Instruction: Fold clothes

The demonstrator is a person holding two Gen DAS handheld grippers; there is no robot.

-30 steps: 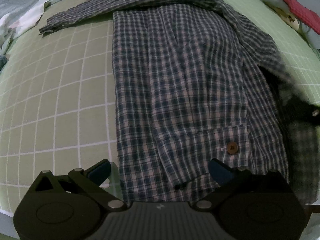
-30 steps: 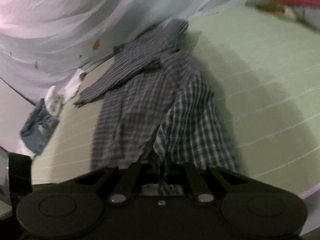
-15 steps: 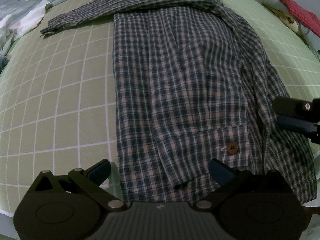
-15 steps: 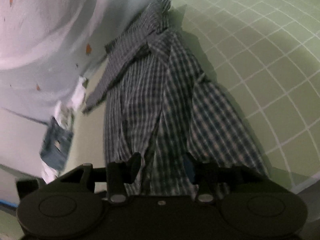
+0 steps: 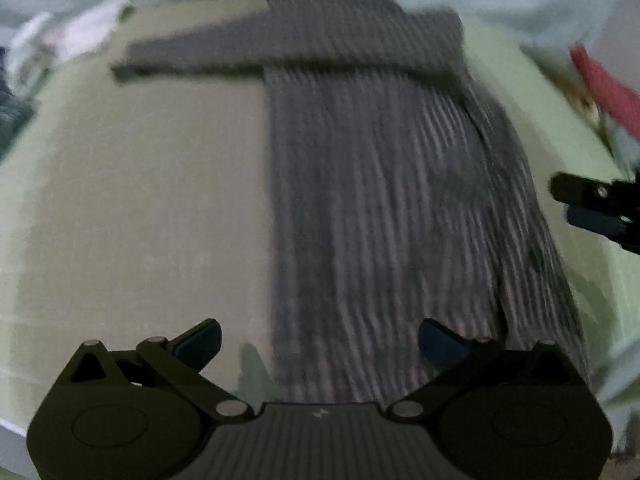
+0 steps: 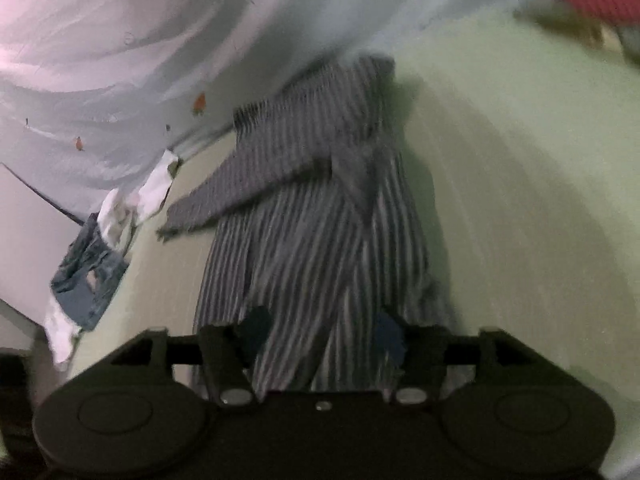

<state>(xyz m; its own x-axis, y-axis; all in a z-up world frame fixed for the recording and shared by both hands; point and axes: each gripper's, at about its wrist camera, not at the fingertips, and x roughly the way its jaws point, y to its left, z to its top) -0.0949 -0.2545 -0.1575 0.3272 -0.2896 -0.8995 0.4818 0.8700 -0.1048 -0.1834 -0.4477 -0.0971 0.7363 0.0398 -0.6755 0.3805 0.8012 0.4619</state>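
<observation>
A dark plaid shirt (image 5: 380, 208) lies flat on the green gridded mat (image 5: 140, 208), folded into a long strip, with one sleeve stretched out to the left at the far end. Both views are motion-blurred. My left gripper (image 5: 320, 340) is open and empty above the shirt's near hem. My right gripper (image 6: 320, 332) is open and empty above the shirt's (image 6: 312, 240) near right part; its fingers (image 5: 592, 204) show at the right edge of the left wrist view, beside the shirt's right edge.
A pale blue sheet (image 6: 160, 40) is bunched along the far side. Jeans and white cloth (image 6: 92, 264) lie at the mat's far left. A red item (image 5: 604, 84) lies at the far right. The mat's near edge runs just below my left gripper.
My right gripper let go of the shirt's right side, which now lies folded over the body, and opened wider. Both grippers have pulled back and upward; the view is now blurred.
</observation>
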